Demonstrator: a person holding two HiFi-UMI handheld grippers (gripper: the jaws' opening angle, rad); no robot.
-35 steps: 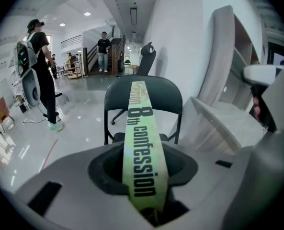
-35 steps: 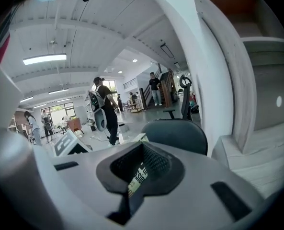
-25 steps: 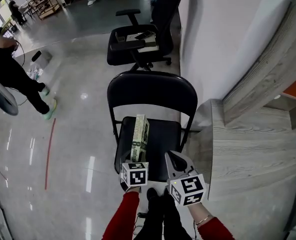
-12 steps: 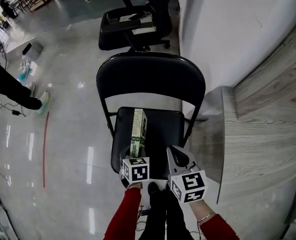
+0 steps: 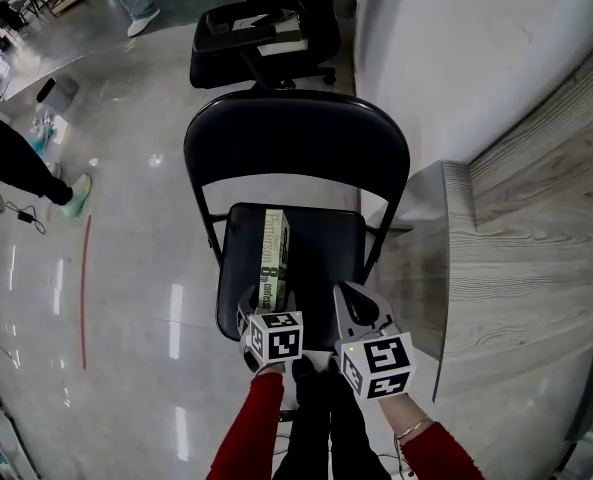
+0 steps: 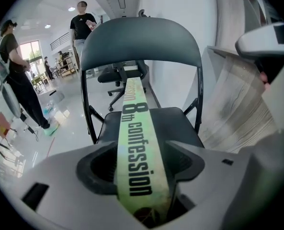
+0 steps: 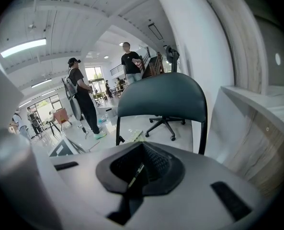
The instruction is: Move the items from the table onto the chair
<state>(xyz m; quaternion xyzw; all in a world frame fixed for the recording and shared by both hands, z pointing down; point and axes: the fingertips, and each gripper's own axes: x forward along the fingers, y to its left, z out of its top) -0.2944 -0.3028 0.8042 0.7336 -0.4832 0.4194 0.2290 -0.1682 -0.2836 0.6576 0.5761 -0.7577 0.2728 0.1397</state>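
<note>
Chair seat point(image 5: 326, 258) sits closer under the head view than a second ago, and the green book point(image 5: 274, 253), clamped spine-up in the left gripper point(image 5: 264, 308), has advanced over it; right gripper point(image 5: 356, 313) jaws together, empty; set-down likely next.

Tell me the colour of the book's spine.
The book has a pale green spine with black lettering, clearest in the left gripper view.

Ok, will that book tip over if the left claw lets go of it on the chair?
Probably: the book is on its narrow edge, spine up, so it likely topples flat. It looks stiff, held level from one end by the left claw.
</note>
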